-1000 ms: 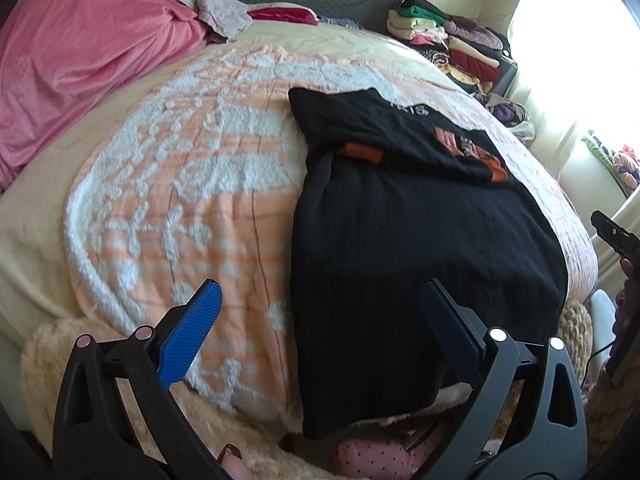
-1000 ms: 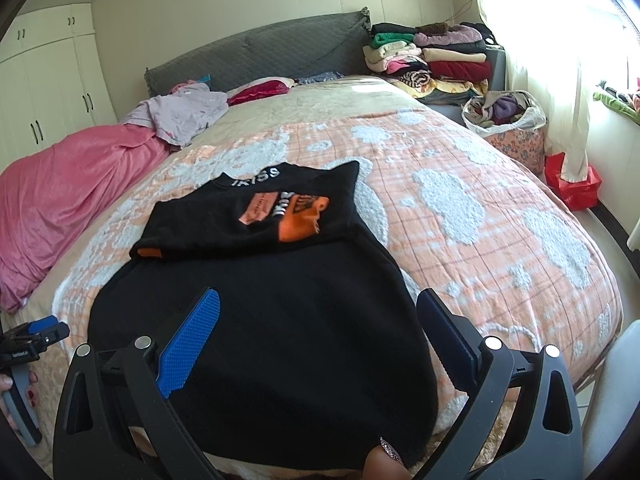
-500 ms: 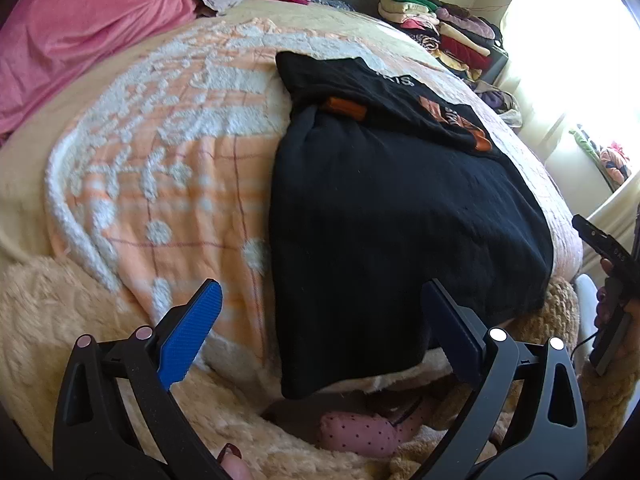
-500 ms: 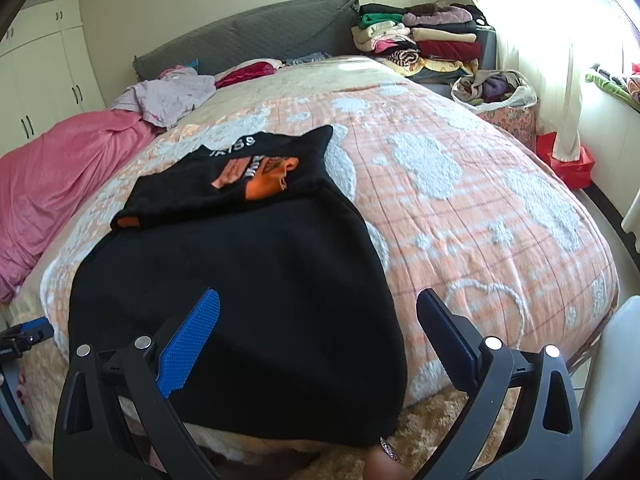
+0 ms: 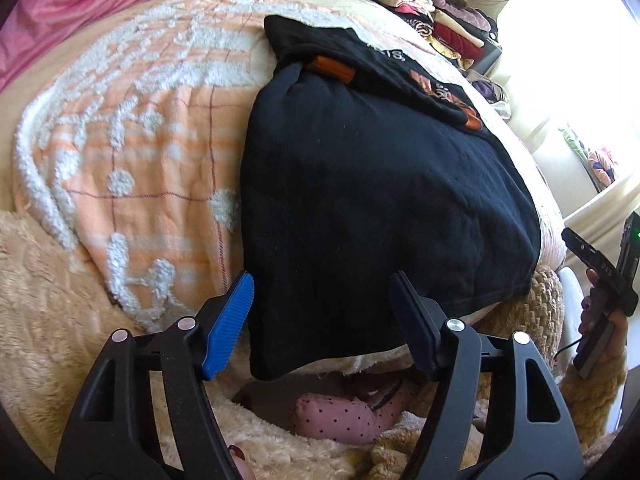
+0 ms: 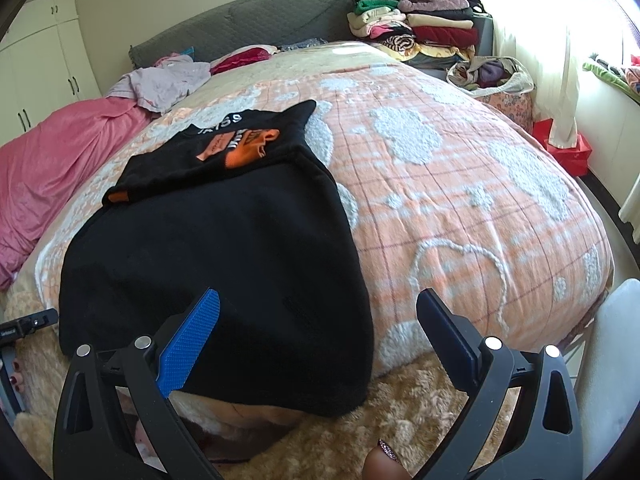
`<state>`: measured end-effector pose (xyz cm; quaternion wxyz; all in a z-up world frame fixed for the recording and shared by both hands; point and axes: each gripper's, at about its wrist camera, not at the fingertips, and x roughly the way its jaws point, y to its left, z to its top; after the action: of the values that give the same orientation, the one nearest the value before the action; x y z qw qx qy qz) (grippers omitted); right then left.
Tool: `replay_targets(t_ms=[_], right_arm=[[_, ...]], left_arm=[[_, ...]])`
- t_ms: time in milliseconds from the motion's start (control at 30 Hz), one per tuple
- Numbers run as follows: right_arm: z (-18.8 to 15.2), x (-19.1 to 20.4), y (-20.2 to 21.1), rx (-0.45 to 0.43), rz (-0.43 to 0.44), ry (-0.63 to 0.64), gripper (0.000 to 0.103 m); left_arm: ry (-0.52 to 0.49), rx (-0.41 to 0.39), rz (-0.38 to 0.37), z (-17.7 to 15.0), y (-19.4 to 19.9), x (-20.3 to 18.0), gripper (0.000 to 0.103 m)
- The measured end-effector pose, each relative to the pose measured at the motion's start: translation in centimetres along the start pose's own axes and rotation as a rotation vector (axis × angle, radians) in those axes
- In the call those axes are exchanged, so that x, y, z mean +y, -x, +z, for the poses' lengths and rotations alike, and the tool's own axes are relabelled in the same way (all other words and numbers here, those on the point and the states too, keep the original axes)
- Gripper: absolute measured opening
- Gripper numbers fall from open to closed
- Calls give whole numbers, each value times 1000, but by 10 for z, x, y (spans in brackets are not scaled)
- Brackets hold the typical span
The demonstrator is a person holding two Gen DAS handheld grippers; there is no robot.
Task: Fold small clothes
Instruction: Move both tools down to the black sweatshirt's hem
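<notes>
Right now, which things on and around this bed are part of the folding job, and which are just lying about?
Part of the job:
black garment with orange patches
left gripper, open
right gripper, open

Lying about:
pink crumpled quilt
lilac crumpled clothing
stack of folded clothes by the headboard
bag of clothes
red box on the floor

A peach checked blanket [image 6: 460, 208] with fluffy white clouds covers the bed; a pink quilt [image 6: 48, 160] lies bunched along its far side; a grey headboard [image 6: 256, 20] stands behind; folded clothes [image 6: 420, 28] are stacked beside it; a red box [image 6: 568, 152] sits under the curtain [image 6: 532, 40].
</notes>
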<state>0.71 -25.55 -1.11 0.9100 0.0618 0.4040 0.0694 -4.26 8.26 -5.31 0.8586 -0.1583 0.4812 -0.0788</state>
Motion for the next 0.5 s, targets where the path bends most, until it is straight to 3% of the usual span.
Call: replay_targets(t_ms=[433,500], right_arm=[[-29,-21,-20,105,51,-15,97],[-32,-22,-25,124,71,-13,87]], left_arm=[[32,50,30,-4,-20,10,63],[30,50,32,-4,-21,10,61]])
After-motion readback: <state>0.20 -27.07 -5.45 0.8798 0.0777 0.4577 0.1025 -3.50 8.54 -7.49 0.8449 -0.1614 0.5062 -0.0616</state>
